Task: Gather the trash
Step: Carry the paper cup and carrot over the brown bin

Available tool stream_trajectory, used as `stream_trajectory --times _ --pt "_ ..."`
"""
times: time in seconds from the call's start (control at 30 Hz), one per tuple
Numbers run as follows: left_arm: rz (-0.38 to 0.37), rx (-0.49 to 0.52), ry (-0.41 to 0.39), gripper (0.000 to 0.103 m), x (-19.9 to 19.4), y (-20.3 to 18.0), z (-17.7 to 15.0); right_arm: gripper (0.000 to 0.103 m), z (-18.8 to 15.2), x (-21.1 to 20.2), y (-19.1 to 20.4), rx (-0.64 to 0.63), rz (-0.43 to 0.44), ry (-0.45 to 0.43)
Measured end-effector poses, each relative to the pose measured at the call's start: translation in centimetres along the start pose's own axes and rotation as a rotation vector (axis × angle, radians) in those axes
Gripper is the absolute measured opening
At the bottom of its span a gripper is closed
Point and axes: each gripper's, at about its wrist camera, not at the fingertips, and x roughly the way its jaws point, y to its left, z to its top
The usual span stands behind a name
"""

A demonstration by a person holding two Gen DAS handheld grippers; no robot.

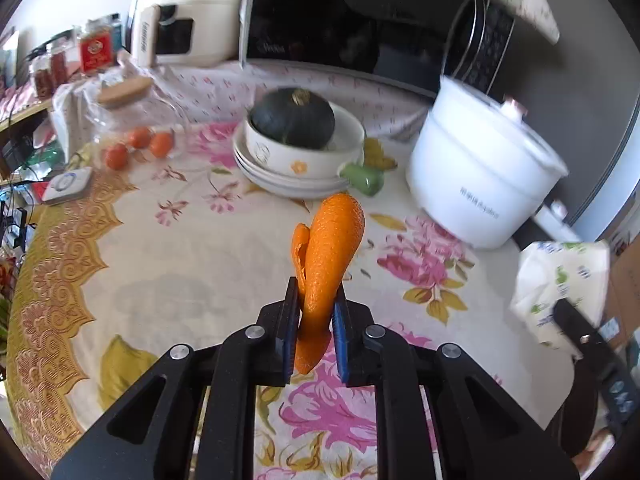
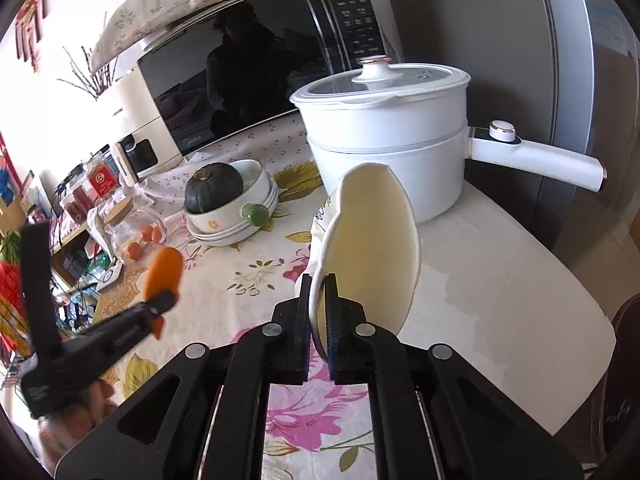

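Observation:
A curled strip of orange peel (image 1: 328,248) stands up between the blue pads of my left gripper (image 1: 316,292), which is shut on it above the floral tablecloth (image 1: 180,264). In the right wrist view the same peel (image 2: 162,270) and left gripper (image 2: 160,304) show blurred at the left, with a hand below them. My right gripper (image 2: 319,284) is shut on the rim of a squashed white paper cup (image 2: 372,248), whose cream inside faces the camera. From the left wrist view the cup (image 1: 560,276) shows its printed outside at the far right.
A white electric pot (image 2: 384,140) with a long handle stands behind the cup. A dark green squash (image 1: 296,120) sits in a bowl on stacked plates (image 1: 280,180). Behind them is a microwave (image 1: 340,16). Small orange fruits (image 1: 140,140) and a glass jar (image 1: 124,108) are at the left.

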Motion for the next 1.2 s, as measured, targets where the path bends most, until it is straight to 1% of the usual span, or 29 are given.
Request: stream_trajectory --times 0.07,0.2,0.33,0.47,0.73,1.0,1.2 --pt "-0.016 -0.017 -0.039 0.015 -1.4 0.1 0.1 0.005 -0.2 -0.1 0.6 -0.013 -0.002 -0.006" --pt "-0.074 -0.031 -0.06 0.015 -2.1 -0.7 0.4 0.005 -0.1 -0.9 0.7 -0.023 -0.025 -0.043" --pt "-0.118 -0.002 -0.098 0.015 -3.7 -2.4 0.4 0.005 0.5 -2.3 -0.5 -0.004 -0.073 -0.099" --pt "-0.154 0.047 -0.129 0.016 -4.9 -4.4 0.0 0.005 0.9 -3.2 -2.1 0.018 -0.108 -0.122" --pt "-0.225 0.097 -0.124 0.016 -5.6 -8.0 -1.2 0.005 0.6 -5.1 -3.9 0.025 -0.153 -0.151" --pt "-0.284 0.124 -0.116 0.016 -5.5 -12.2 -2.0 0.005 0.5 -8.1 -6.4 0.046 -0.194 -0.194" --pt "-0.331 0.18 -0.105 0.016 -5.5 -16.4 -3.7 0.005 0.2 -11.0 -9.4 0.068 -0.259 -0.229"
